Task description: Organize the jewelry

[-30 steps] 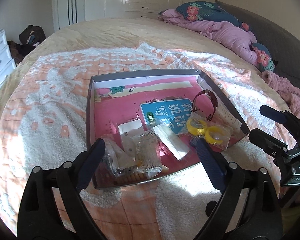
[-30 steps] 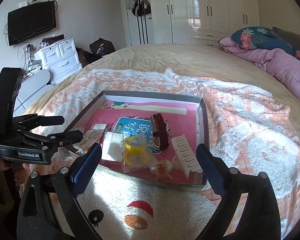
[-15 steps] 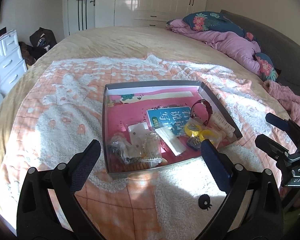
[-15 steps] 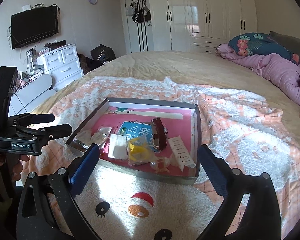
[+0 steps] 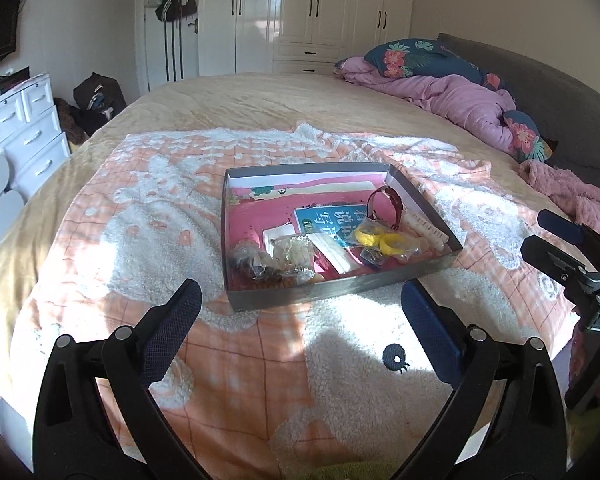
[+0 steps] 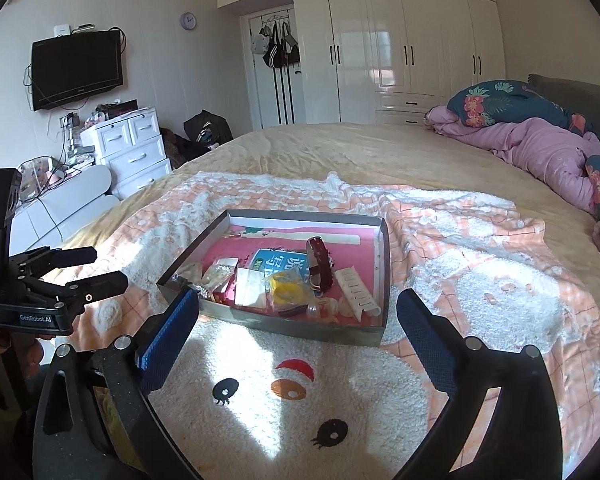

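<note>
A shallow grey box (image 5: 342,293) (image 6: 300,330) with a pink lining lies on the blanket. Inside it are a dark red watch (image 5: 392,204) (image 6: 320,266), a bag of yellow rings (image 5: 384,242) (image 6: 288,288), clear bags of small jewelry (image 5: 268,260) (image 6: 220,272), a white ridged holder (image 5: 426,228) (image 6: 356,290) and a blue card (image 5: 328,220). My left gripper (image 5: 300,308) (image 6: 86,270) hangs open in front of the box, holding nothing. My right gripper (image 6: 298,312) (image 5: 548,232) is open too, back from the box's near wall.
An orange and white fleece blanket (image 5: 148,216) (image 6: 480,292) covers the round bed. A pink duvet with floral pillows (image 5: 460,96) (image 6: 540,148) lies far right. White drawers (image 6: 128,148) stand left of the bed, wardrobes (image 6: 400,48) behind. A hand (image 6: 4,344) holds the left gripper's handle.
Both grippers have pulled back and up from the box, which now looks smaller and farther. Both stayed open. The items in the box have not moved.
</note>
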A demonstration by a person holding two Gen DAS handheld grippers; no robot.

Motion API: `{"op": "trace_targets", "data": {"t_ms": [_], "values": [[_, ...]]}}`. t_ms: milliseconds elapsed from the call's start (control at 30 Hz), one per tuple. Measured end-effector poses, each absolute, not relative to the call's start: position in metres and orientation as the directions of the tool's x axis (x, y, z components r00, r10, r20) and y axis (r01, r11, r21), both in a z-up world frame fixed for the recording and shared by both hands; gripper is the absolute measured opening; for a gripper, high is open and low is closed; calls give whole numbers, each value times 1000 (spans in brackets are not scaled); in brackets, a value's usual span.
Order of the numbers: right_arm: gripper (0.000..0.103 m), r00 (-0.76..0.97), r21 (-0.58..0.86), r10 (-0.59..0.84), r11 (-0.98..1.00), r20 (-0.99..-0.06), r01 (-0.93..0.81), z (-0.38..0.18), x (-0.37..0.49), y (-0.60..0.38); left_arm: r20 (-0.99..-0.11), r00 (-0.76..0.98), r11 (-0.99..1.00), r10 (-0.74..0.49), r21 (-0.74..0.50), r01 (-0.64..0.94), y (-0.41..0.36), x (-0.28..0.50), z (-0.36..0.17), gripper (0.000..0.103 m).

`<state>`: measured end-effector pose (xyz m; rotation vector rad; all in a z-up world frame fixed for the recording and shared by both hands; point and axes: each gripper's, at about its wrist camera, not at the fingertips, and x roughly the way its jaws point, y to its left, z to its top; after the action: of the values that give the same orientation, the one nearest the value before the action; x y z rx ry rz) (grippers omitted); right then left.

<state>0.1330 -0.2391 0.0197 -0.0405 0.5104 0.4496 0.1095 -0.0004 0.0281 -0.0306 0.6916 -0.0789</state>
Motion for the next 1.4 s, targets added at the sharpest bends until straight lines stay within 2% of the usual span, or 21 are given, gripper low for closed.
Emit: {"op": "trace_targets", "data": {"t_ms": [767, 1400], "values": [[98, 747, 79, 391, 906, -538, -417, -18, 91, -241, -630, 770, 994, -104, -97, 55, -14, 66, -1, 94], [98, 739, 84, 397, 902, -545, -423, -17, 93, -241, -634, 769, 995, -88, -91, 39, -13, 64, 1, 94]]}}
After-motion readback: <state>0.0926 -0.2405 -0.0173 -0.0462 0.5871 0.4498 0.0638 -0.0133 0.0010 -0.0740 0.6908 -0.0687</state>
